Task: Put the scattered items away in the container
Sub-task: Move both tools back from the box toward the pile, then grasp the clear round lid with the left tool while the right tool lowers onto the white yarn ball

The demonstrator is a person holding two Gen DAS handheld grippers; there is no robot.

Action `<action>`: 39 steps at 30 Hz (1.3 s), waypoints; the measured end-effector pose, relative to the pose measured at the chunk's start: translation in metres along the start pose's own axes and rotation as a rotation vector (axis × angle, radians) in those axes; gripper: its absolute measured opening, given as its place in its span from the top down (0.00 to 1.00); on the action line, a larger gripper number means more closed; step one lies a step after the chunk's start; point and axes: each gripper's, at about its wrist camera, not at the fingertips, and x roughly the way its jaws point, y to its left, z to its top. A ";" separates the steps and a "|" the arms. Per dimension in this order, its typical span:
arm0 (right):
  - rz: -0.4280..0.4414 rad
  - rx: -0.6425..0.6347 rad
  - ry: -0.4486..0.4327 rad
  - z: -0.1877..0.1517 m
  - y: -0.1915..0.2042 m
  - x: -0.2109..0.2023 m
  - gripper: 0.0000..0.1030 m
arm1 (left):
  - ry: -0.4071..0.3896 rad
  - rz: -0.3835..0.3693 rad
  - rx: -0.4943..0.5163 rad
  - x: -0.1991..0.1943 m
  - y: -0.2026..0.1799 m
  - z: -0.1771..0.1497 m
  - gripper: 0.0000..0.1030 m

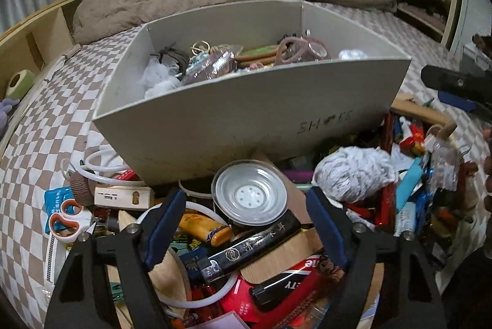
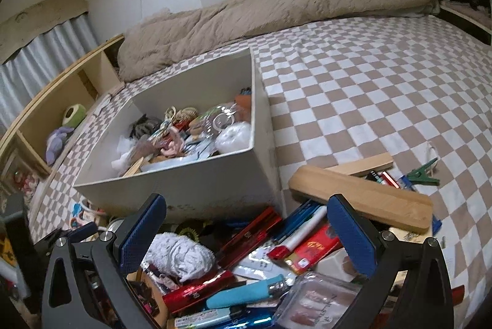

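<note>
Box point(image 2: 196, 184) half full: hair ties point(image 1: 295, 47), tissue point(image 1: 156, 79)

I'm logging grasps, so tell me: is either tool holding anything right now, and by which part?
Nothing is held. The left tool and the right tool both hang open above the clutter, pads touching nothing.

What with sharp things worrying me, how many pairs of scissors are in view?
1: orange-and-white-handled scissors at the pile's left edge, lying on a blue packet, seen from the left wrist. Others may be buried in the clutter.
</note>
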 end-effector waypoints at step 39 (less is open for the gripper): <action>-0.058 -0.215 0.172 -0.058 0.083 0.061 0.00 | -0.066 -0.048 -0.150 -0.020 0.043 0.010 0.49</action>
